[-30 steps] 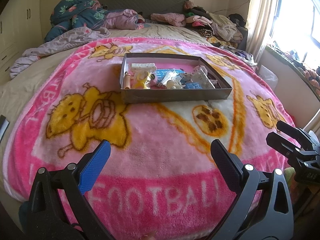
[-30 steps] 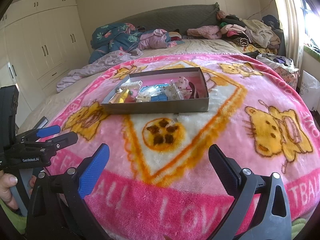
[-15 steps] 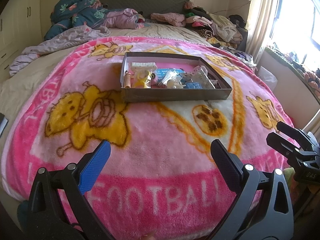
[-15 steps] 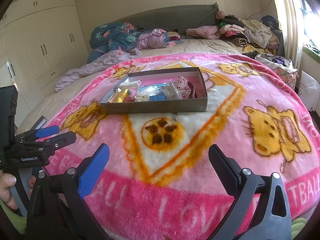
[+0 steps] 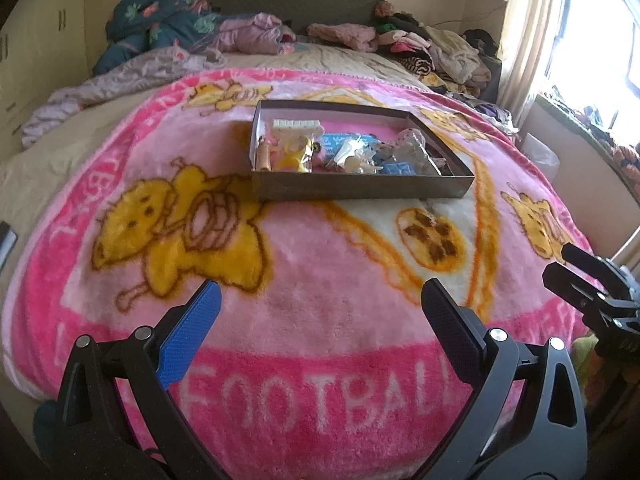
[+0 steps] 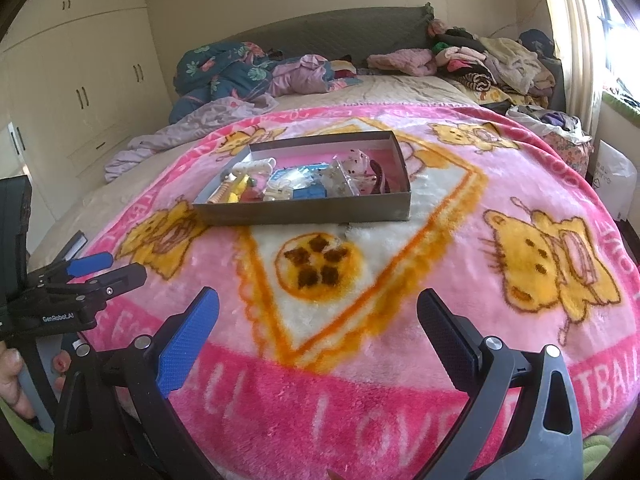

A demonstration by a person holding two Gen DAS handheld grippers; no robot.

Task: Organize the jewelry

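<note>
Jewelry sits jumbled in a shallow grey box on the pink blanket, well ahead of both tools. From the left gripper the box lies straight ahead and slightly up the bed, its long side running crosswise to the fingers; from the right gripper it lies ahead and a little to the left. Both grippers hang wide open and hold nothing. Neither looks clearly nearer, so either could reach first. Inside the box, small packets and trinkets crowd together, with a yellow piece toward its left end; single items are hard to tell apart. Only bare blanket lies between tools and box, so nothing blocks the approach. Heaped clothes lie far beyond the box.
</note>
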